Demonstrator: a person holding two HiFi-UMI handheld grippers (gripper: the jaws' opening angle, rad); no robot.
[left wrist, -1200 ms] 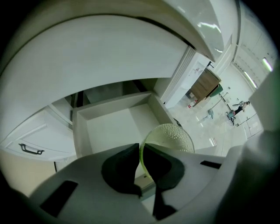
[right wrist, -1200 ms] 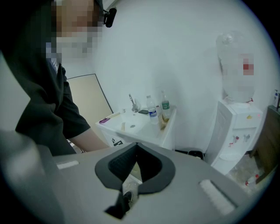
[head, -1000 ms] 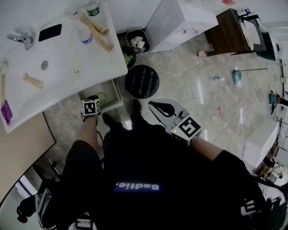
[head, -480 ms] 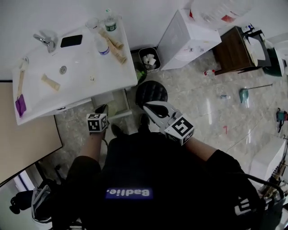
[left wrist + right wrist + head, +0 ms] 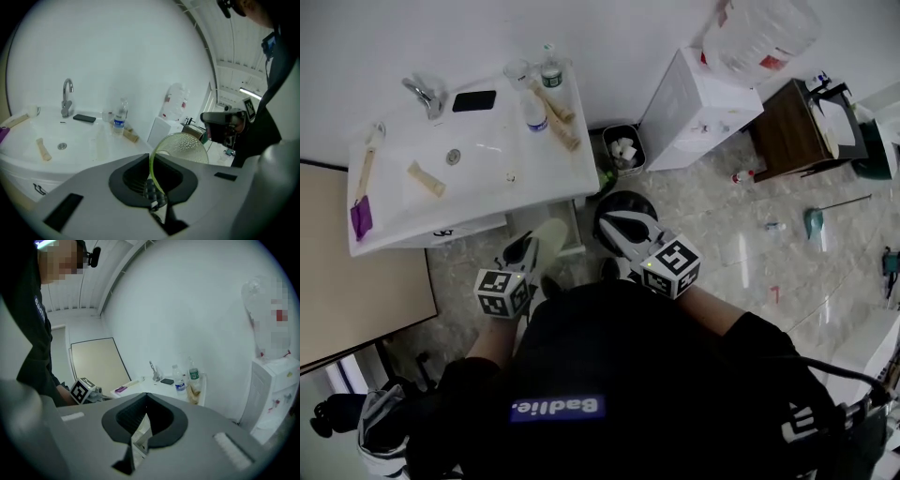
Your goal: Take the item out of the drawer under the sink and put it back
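My left gripper is shut on the rim of a pale green ribbed bowl, held up in front of the white sink counter. In the left gripper view the bowl stands on edge beyond the jaws, its rim pinched where my left gripper closes. The open white drawer under the sink is mostly hidden behind the bowl. My right gripper hovers over a black stool, shut with nothing in it. In its own view the right gripper points level toward the sink.
On the counter are a faucet, a black phone, two bottles, wooden sticks and a purple item. A small bin, a white water dispenser and a wooden table stand to the right.
My left gripper has risen from the drawer beside the sink, and the green bowl now shows in its jaws. My right gripper has lifted a little toward the stool.
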